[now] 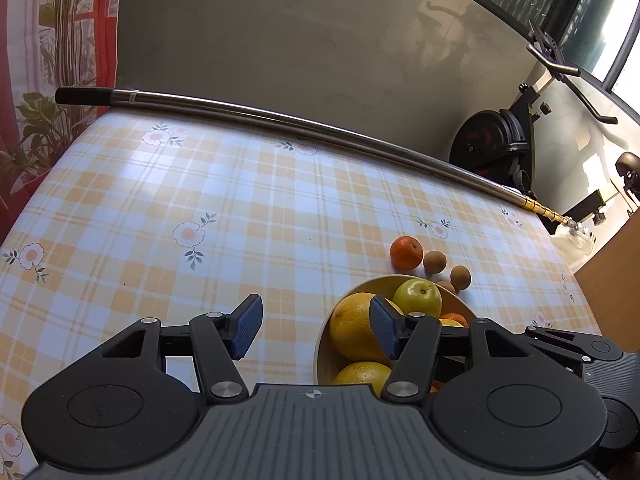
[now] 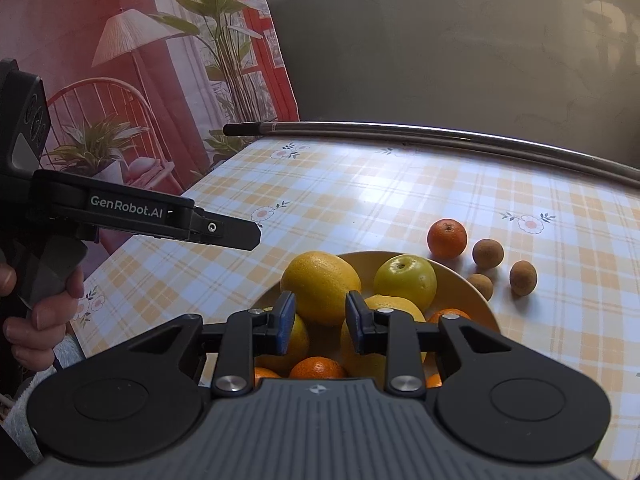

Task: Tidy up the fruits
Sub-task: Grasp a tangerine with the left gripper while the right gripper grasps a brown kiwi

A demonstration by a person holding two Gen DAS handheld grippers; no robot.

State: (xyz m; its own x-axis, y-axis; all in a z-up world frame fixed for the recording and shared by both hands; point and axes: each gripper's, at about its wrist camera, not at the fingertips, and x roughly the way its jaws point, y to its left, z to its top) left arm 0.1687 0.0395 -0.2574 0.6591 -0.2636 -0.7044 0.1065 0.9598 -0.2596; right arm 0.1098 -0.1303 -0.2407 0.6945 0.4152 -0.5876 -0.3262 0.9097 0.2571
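A yellow bowl (image 2: 460,280) on the checked tablecloth holds a large yellow citrus (image 2: 320,286), a green-yellow apple (image 2: 404,280), more yellow fruit and small oranges (image 2: 316,368). Beyond it on the cloth lie a tangerine (image 2: 447,239) and three small brown round fruits (image 2: 487,253). My right gripper (image 2: 320,326) is open and empty, just above the bowl's near side. My left gripper (image 1: 316,326) is open and empty, with the bowl (image 1: 360,286) at its right finger; it also shows in the right wrist view (image 2: 224,232), left of the bowl. The tangerine (image 1: 406,253) lies behind the bowl.
A long metal pole (image 1: 280,120) with a black grip lies along the table's far edge by a grey wall. A red plant-print curtain (image 2: 140,80) hangs at the left. An exercise bike (image 1: 500,140) stands past the table's right end.
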